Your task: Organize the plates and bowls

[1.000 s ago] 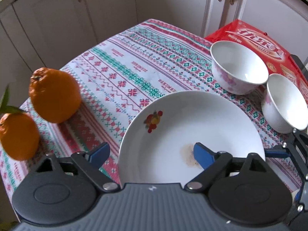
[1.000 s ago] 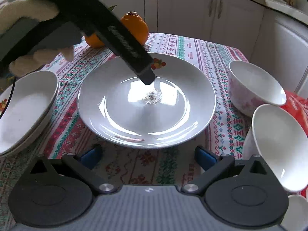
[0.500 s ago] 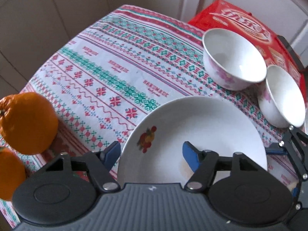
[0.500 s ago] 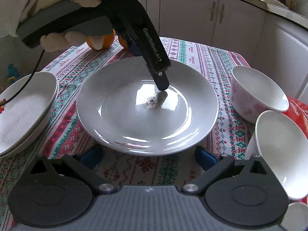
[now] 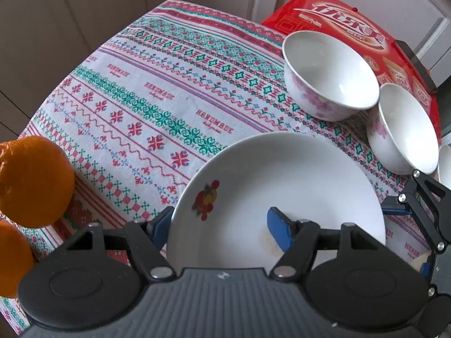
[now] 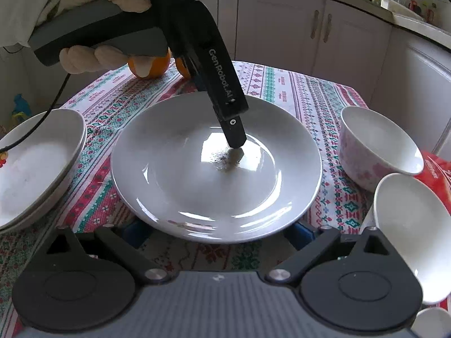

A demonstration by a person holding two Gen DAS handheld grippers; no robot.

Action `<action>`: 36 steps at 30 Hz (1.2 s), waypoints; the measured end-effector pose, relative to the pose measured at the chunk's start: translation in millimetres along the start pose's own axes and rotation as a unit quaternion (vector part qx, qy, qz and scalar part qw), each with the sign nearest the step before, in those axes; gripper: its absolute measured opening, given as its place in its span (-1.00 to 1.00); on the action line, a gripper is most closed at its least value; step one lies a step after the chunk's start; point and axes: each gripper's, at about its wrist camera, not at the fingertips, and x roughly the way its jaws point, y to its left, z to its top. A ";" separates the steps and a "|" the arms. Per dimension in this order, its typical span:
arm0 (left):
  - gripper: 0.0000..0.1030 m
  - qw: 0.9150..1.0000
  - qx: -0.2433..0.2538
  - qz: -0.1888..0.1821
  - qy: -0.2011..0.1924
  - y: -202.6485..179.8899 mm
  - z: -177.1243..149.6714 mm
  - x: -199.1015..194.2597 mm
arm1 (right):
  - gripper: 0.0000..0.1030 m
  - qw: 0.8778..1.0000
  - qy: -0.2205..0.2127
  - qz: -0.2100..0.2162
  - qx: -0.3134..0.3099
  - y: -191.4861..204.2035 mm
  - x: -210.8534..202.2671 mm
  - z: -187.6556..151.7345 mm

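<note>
The left gripper (image 5: 218, 225), black with blue rubber pads, has its jaws straddling the rim of a shallow round white ceramic plate (image 5: 296, 183). One finger lies inside the glossy bowl of the plate over a faint brownish smear, and the other sits outside, under the rim near a small red-and-yellow fruit decal. The pads do not clearly press the rim, so whether they are clamped is hard to tell. In the right wrist view the same gripper's finger reaches down into the middle of the plate, gripped by a cream-gloved left hand (image 6: 93, 11).

The right gripper (image 6: 217, 233) has its jaws spread wide, both blue pads partly hidden beneath the plate's near edge.

The plate lies on a woven tablecloth (image 5: 141, 104) with red and green cross-stitch bands. To its right stand two deep white porcelain bowls with pink flowers (image 5: 329, 76), close together, in front of a glossy red printed box (image 5: 346, 19). A stack of shallow white plates (image 6: 36, 166) sits to the left. Two dimpled oranges (image 5: 31, 180) rest near the cloth's edge.
</note>
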 end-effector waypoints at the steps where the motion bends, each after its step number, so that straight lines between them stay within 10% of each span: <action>1: 0.35 1.000 -0.001 0.000 0.000 0.1 -1.2 -0.7 | 0.95 1.000 0.000 0.001 0.000 0.2 -0.6 0.1; 36: 0.35 0.996 -0.055 0.048 -0.047 -19.6 -63.0 -75.7 | 0.94 0.996 -0.042 0.040 -0.068 39.3 -60.7 -0.1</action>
